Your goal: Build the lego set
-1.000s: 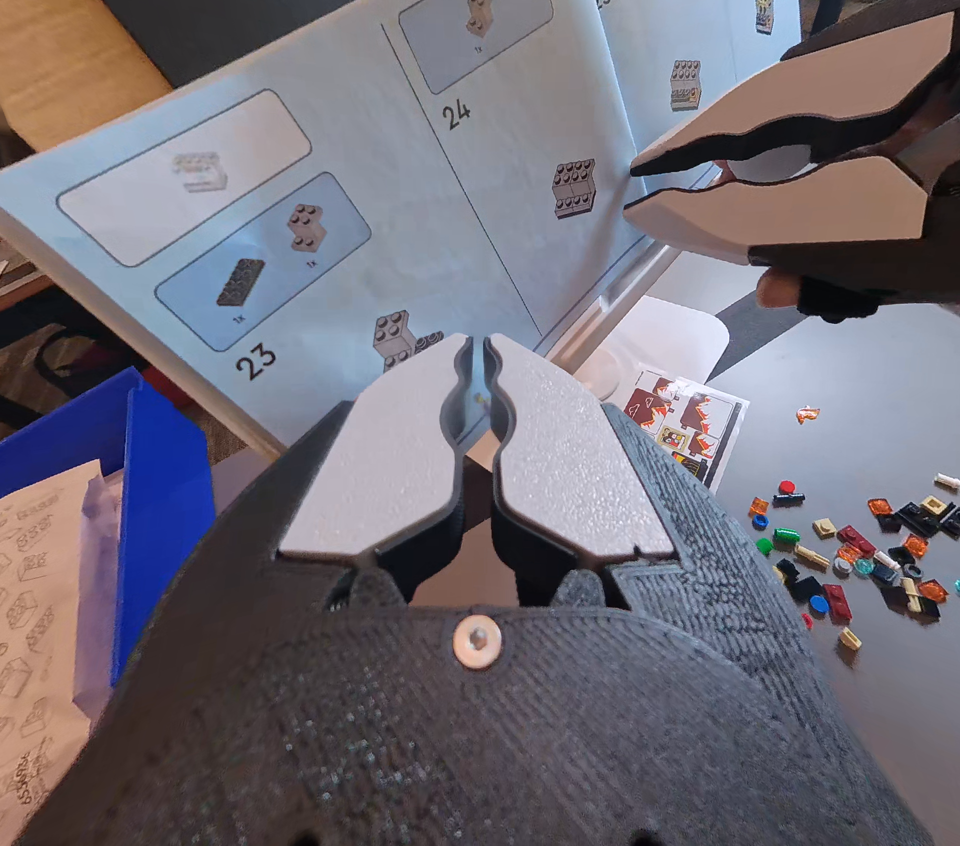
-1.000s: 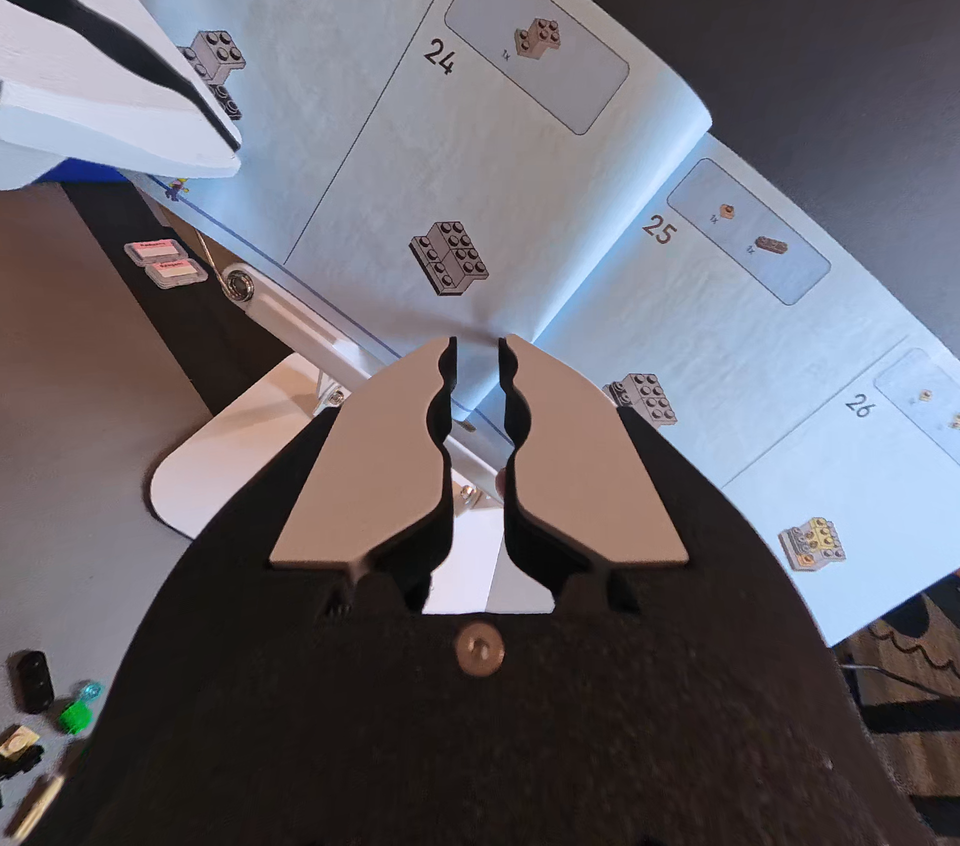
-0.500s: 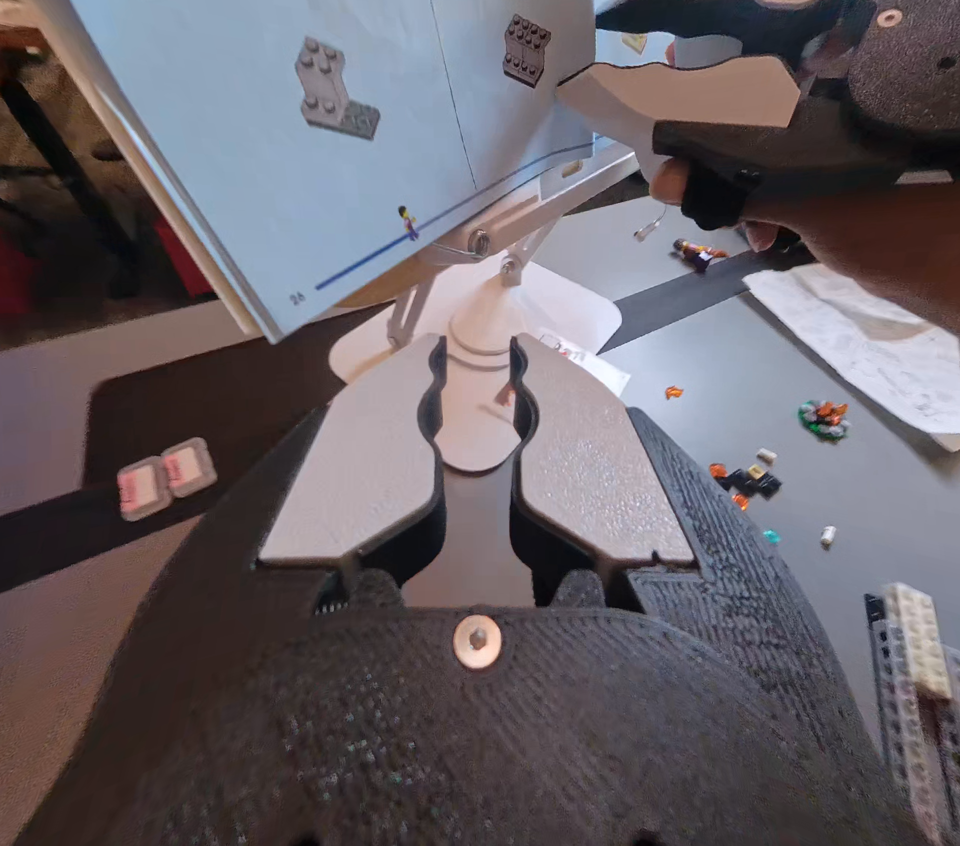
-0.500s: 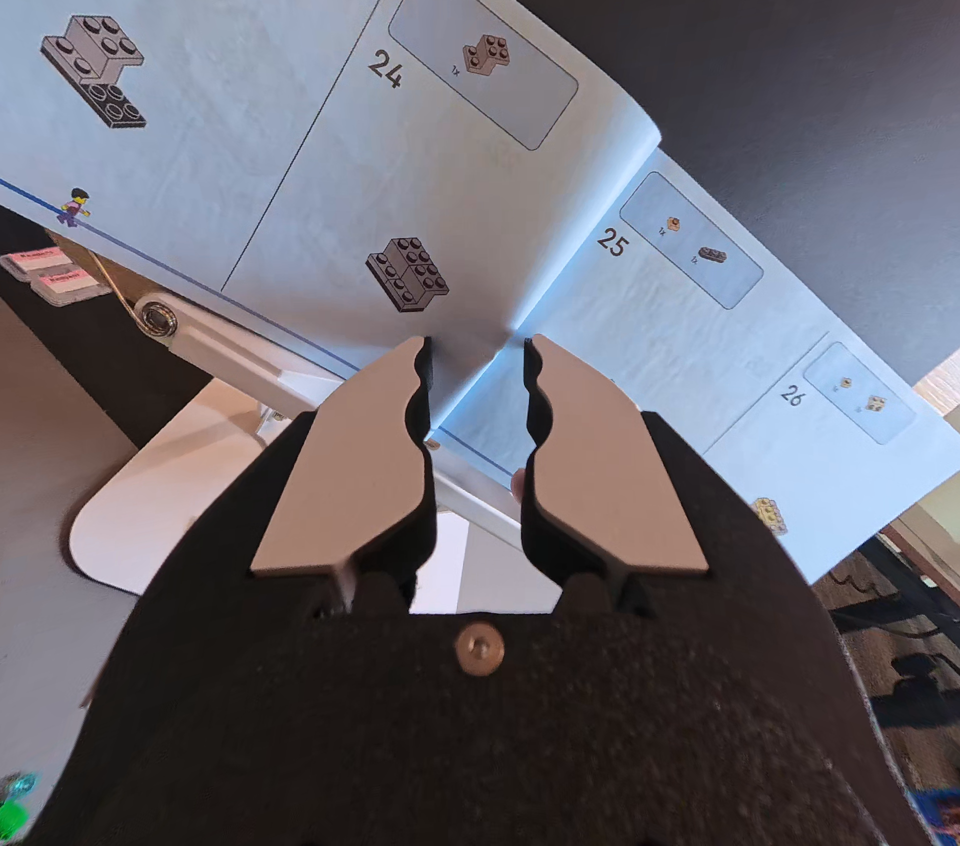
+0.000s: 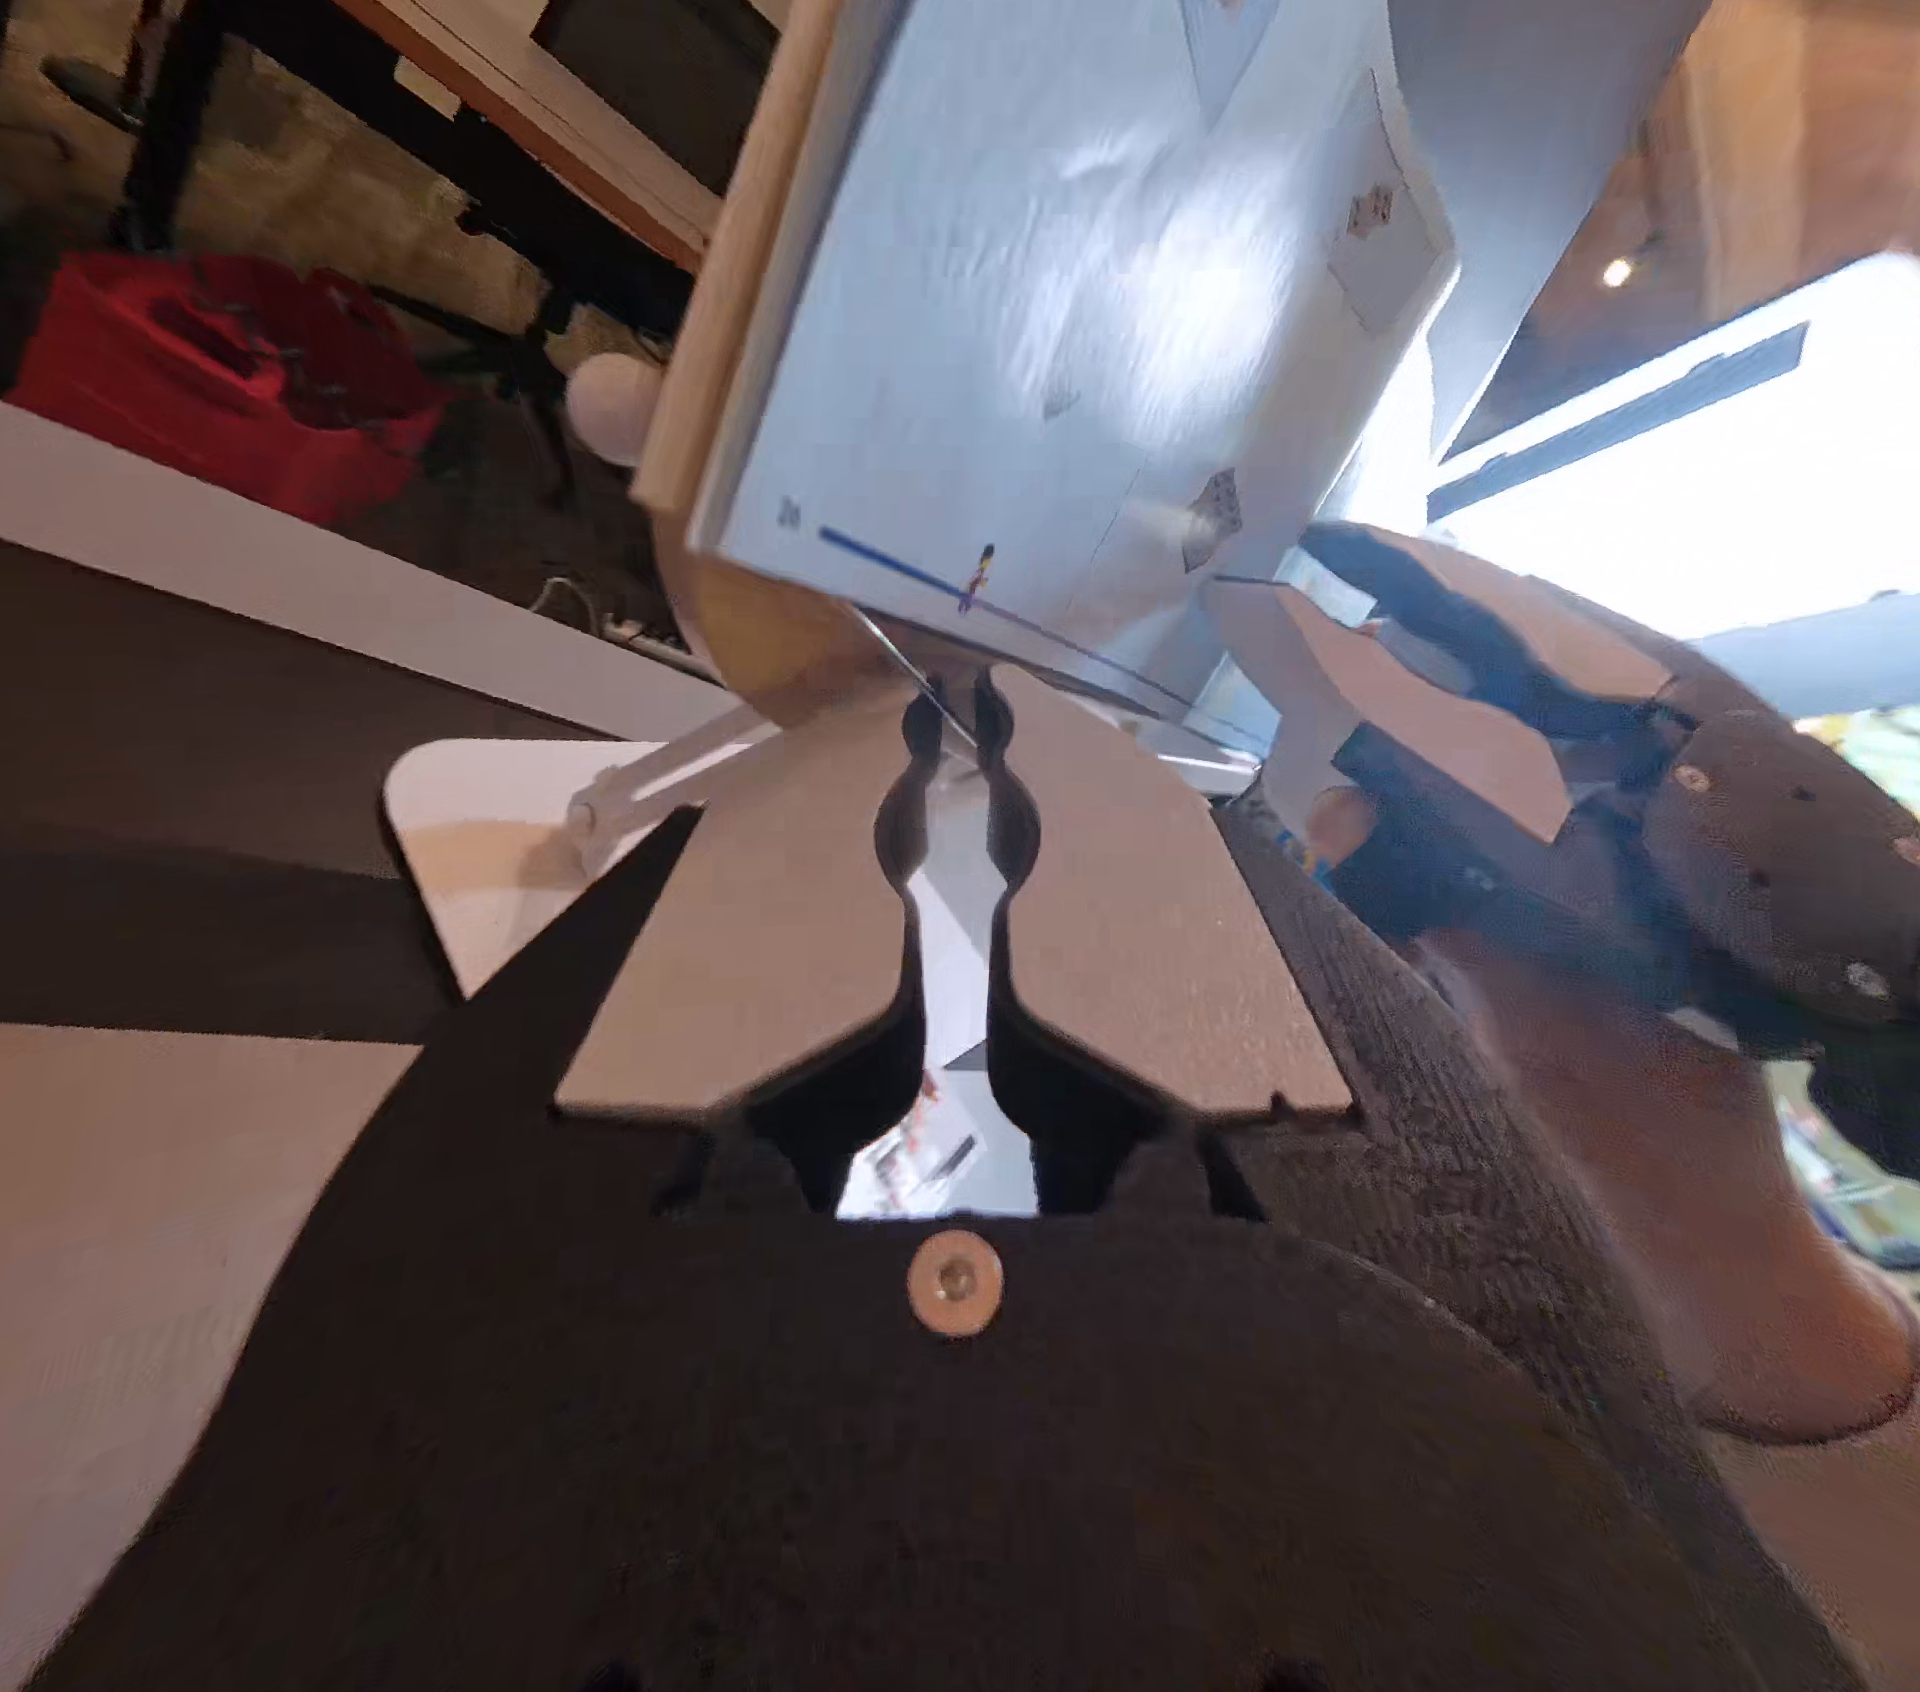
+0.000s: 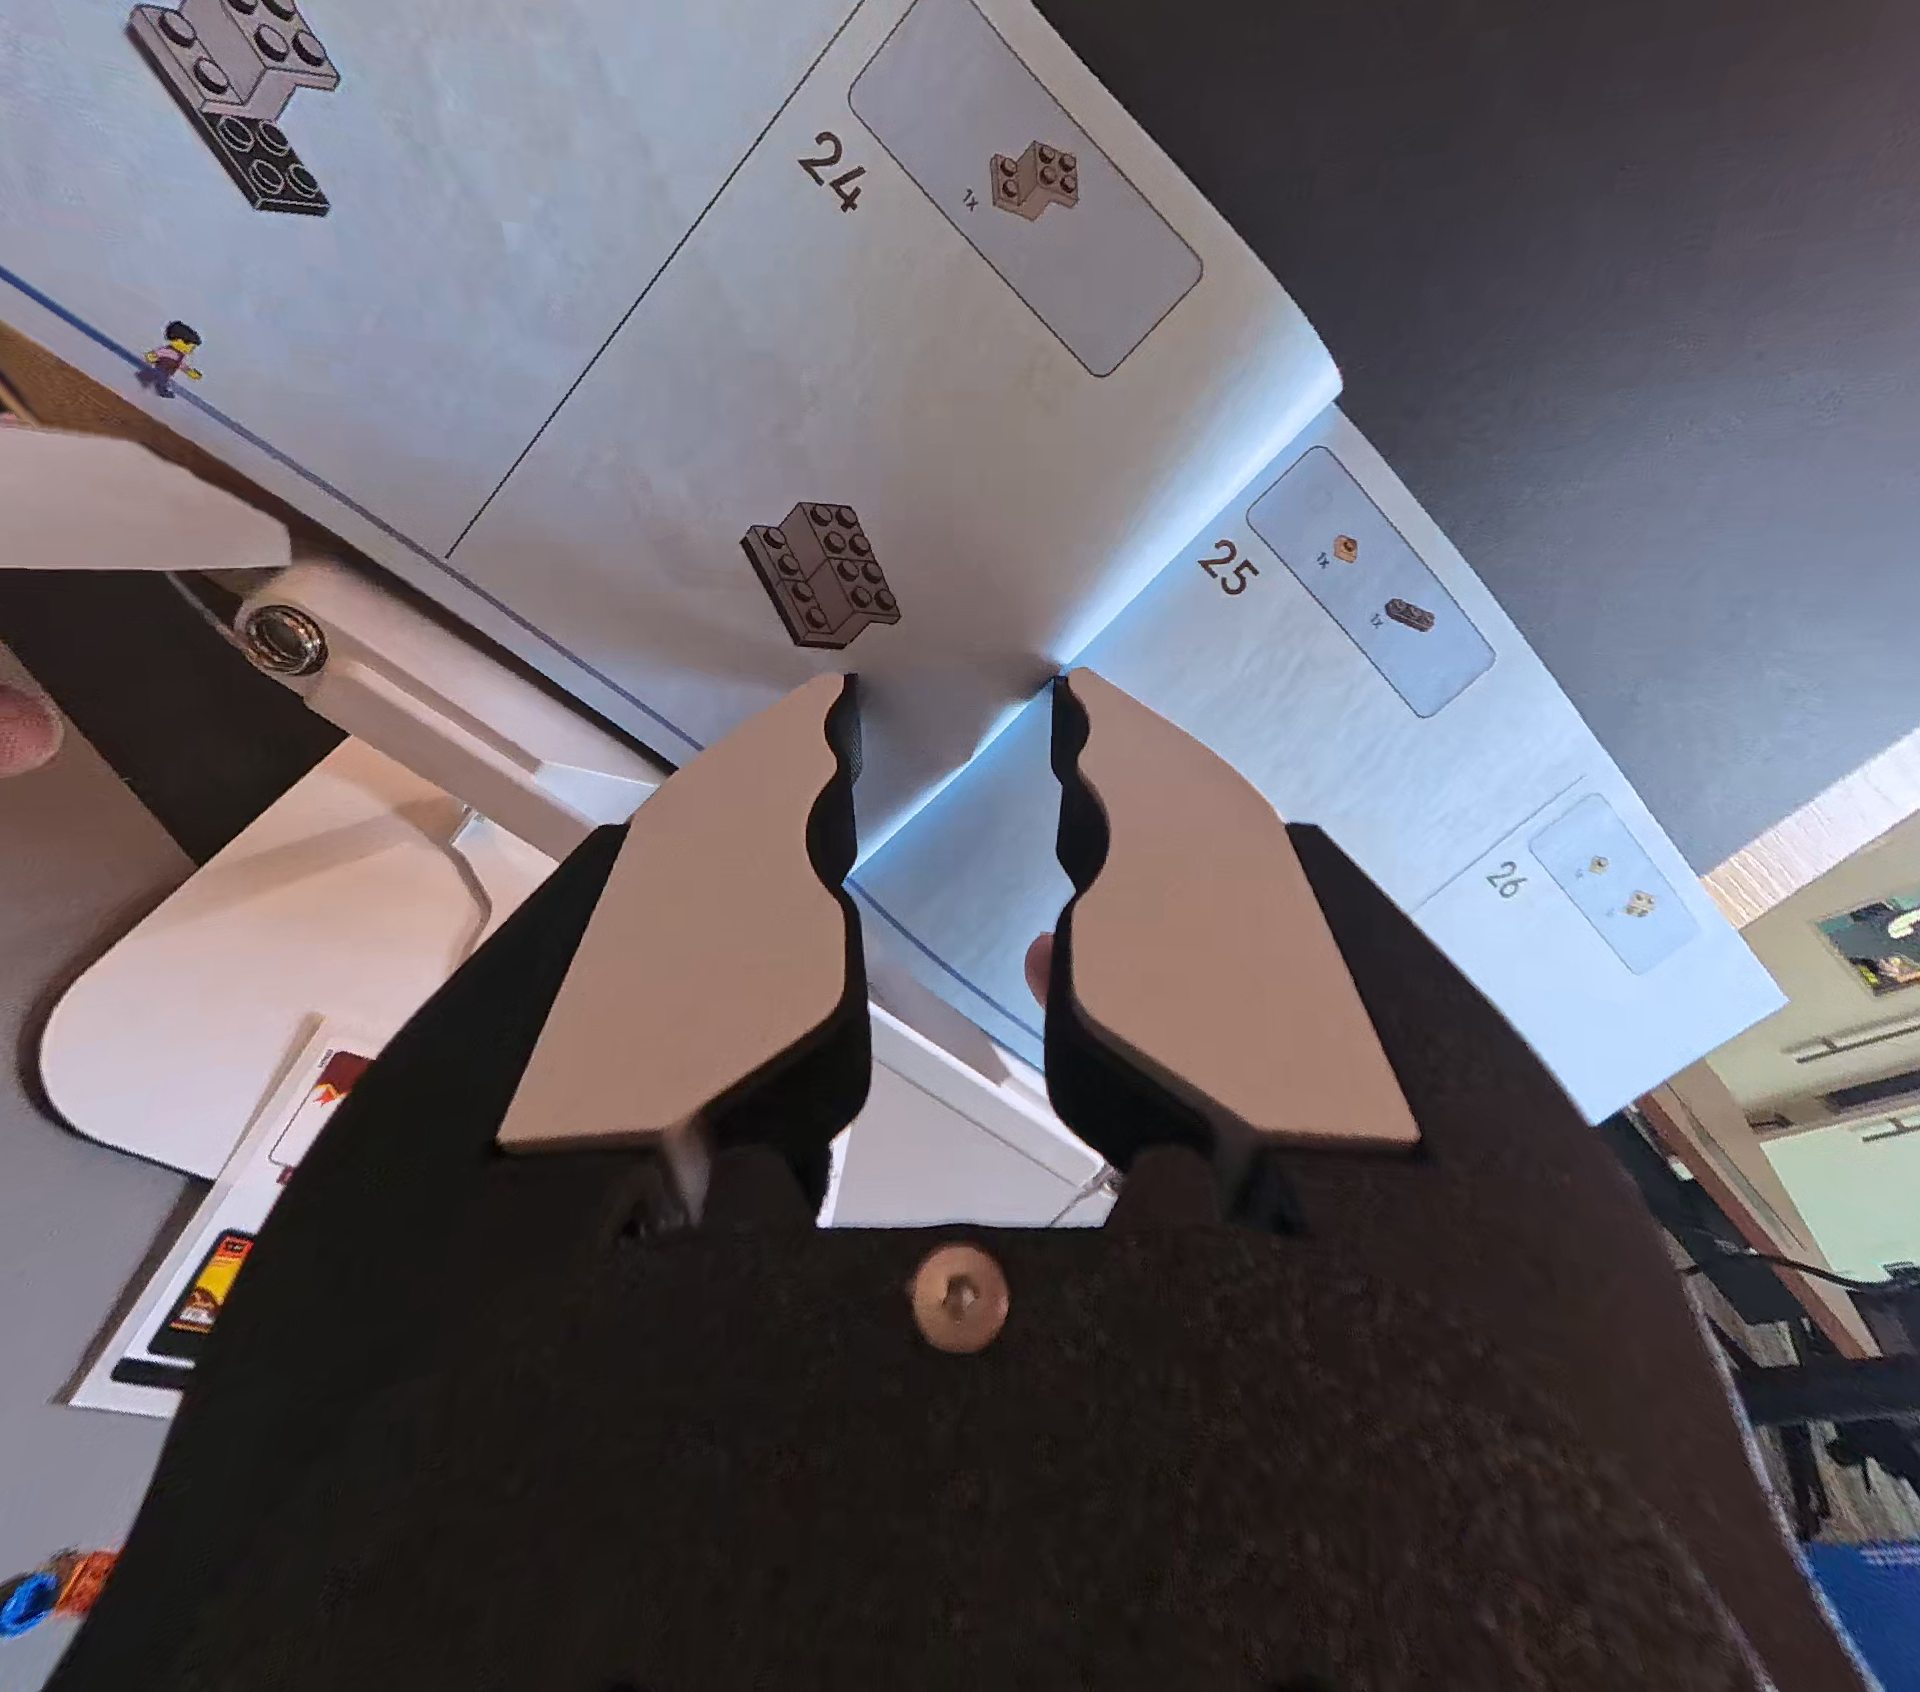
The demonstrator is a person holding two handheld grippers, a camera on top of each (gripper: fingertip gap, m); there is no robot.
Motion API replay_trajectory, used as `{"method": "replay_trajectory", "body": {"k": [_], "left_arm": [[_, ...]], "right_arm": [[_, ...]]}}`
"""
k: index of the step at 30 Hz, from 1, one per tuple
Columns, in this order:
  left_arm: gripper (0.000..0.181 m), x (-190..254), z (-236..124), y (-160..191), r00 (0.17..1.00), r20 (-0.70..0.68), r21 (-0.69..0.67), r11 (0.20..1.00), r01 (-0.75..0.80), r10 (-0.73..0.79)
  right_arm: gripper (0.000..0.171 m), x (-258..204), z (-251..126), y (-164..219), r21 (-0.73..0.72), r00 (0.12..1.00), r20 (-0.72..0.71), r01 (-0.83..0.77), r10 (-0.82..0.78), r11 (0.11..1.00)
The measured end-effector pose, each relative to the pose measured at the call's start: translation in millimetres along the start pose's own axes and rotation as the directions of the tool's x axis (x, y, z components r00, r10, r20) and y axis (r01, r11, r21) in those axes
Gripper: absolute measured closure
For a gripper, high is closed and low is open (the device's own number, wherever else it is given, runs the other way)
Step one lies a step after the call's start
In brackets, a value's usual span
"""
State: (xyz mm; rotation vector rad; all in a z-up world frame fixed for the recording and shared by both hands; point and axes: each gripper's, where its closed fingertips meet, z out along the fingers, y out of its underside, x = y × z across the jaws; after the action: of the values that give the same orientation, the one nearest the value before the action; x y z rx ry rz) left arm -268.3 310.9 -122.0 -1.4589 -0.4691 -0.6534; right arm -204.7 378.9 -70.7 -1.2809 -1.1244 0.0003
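Two grippers face the instruction booklet (image 6: 644,354), propped open on its white stand (image 6: 260,998). We judge its pages thin, floppy and easily creased (best pinched at the lower edge near the fold). Our right gripper (image 6: 951,692) has spread wider than before; our left gripper (image 5: 958,692), nearly closed on nothing, has dropped below the booklet.
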Motion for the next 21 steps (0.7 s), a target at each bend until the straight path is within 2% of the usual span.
{"method": "replay_trajectory", "body": {"k": [2, 4, 6, 8, 12, 17, 21], "left_arm": [[0.176, -1, -2, 3, 0.985, -0.067, 0.07, 0.984, 0.161, -0.156], [0.177, -1, -4, 6, 0.923, -0.173, 0.12, 0.923, 0.366, -0.344], [0.179, 2, -6, 7, 0.877, -0.246, 0.161, 0.875, 0.456, -0.412], [0.179, 5, -8, 7, 0.899, -0.235, 0.188, 0.89, 0.416, -0.37], [0.179, 13, -9, 8, 0.979, -0.151, 0.145, 0.976, 0.16, -0.138], [0.179, 11, -7, 6, 0.966, -0.184, 0.137, 0.969, 0.207, -0.181], [0.179, 11, -6, 5, 0.964, -0.187, 0.132, 0.967, 0.217, -0.191]], "right_arm": [[0.136, 0, 0, 0, 0.001, 1.0, -0.003, -0.026, 0.026, 1.0], [0.136, -1, 0, -1, -0.002, 0.999, -0.005, -0.041, 0.041, 0.999], [0.136, -1, 0, -1, -0.005, 0.999, -0.008, -0.037, 0.037, 0.999], [0.136, -2, -2, 1, -0.002, 1.0, -0.002, -0.023, 0.023, 1.0], [0.136, -5, -7, 2, 0.023, 1.0, 0.027, -0.008, 0.008, 1.0], [0.134, -8, -24, -26, 0.127, 0.997, 0.037, -0.074, 0.07, 0.989], [0.117, -43, -28, -65, 0.182, 0.995, 0.095, -0.011, -0.006, 0.983]]}}
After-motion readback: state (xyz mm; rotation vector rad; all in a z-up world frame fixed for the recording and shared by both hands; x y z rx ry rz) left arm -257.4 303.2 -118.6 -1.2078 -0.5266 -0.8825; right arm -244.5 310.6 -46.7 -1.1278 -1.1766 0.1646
